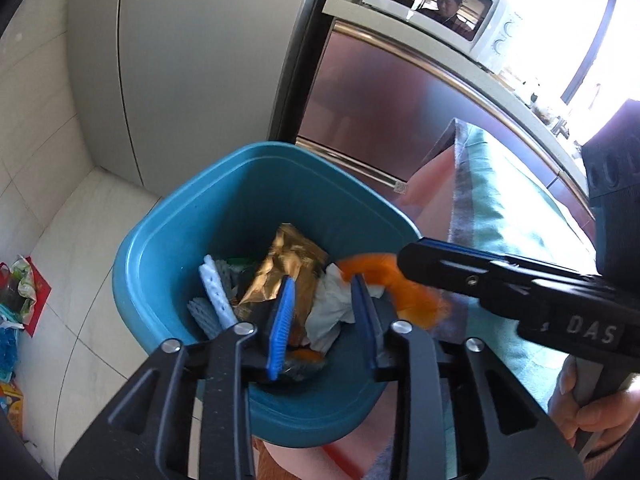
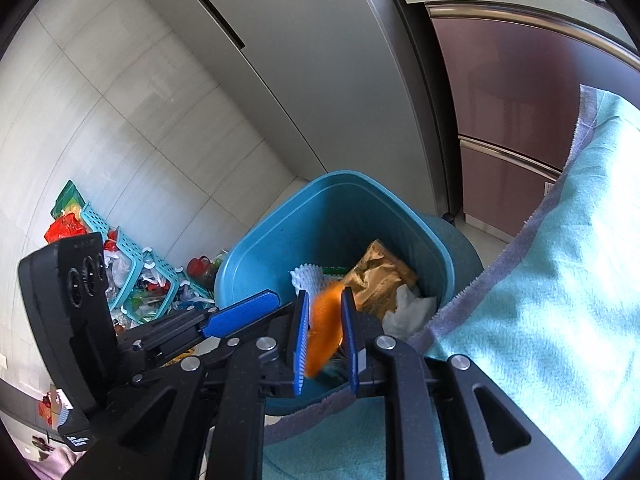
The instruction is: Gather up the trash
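Observation:
A teal bin (image 1: 160,248) (image 2: 280,232) stands on the floor and holds a gold wrapper (image 1: 288,268), crumpled white tissue (image 1: 332,308) and white foam netting (image 1: 216,296). My left gripper (image 1: 324,320) hangs over the bin's near side, open, with nothing pressed between its blue pads. My right gripper (image 2: 325,336) is shut on a blurred orange scrap (image 2: 326,316) just above the bin's rim. In the left wrist view the same orange scrap (image 1: 416,292) shows at the tip of the right gripper (image 1: 408,256). One left finger (image 2: 240,314) shows in the right wrist view.
A light teal towel (image 2: 540,280) covers the surface right of the bin and touches its rim. A grey fridge (image 1: 192,60), a pink cabinet (image 1: 380,92) and a microwave (image 1: 440,4) stand behind. Teal baskets with litter (image 2: 132,272) lie on the tiled floor at left.

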Demonstrator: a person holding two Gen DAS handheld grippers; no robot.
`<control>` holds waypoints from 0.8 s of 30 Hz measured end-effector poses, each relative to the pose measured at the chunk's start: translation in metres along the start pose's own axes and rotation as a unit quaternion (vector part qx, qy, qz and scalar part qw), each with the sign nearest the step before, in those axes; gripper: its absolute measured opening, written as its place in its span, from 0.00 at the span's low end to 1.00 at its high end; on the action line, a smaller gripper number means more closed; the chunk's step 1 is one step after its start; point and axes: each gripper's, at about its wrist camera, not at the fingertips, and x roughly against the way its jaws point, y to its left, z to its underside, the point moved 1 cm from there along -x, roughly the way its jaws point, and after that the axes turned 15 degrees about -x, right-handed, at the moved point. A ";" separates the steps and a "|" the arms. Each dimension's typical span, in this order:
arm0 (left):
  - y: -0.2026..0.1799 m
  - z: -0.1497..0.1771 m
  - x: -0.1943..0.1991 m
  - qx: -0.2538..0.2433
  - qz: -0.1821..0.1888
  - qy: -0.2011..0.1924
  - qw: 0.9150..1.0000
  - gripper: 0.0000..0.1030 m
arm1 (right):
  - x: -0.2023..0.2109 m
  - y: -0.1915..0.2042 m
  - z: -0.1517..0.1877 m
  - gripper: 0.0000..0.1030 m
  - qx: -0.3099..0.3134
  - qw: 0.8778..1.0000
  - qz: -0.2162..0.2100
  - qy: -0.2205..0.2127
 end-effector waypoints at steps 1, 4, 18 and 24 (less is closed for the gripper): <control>0.000 0.001 0.000 0.001 -0.001 0.000 1.000 0.34 | 0.002 -0.001 0.000 0.16 -0.002 1.000 -0.001 -0.001; -0.001 0.004 0.005 0.000 -0.003 -0.005 1.000 0.41 | 0.005 -0.005 0.003 0.20 -0.005 1.000 -0.006 -0.006; -0.033 0.013 0.066 -0.069 -0.013 -0.088 0.994 0.75 | 0.080 -0.021 0.026 0.59 0.000 0.995 -0.021 -0.102; -0.067 0.014 0.092 -0.103 -0.006 -0.140 0.985 0.94 | 0.134 -0.039 0.055 0.85 -0.001 0.983 0.009 -0.184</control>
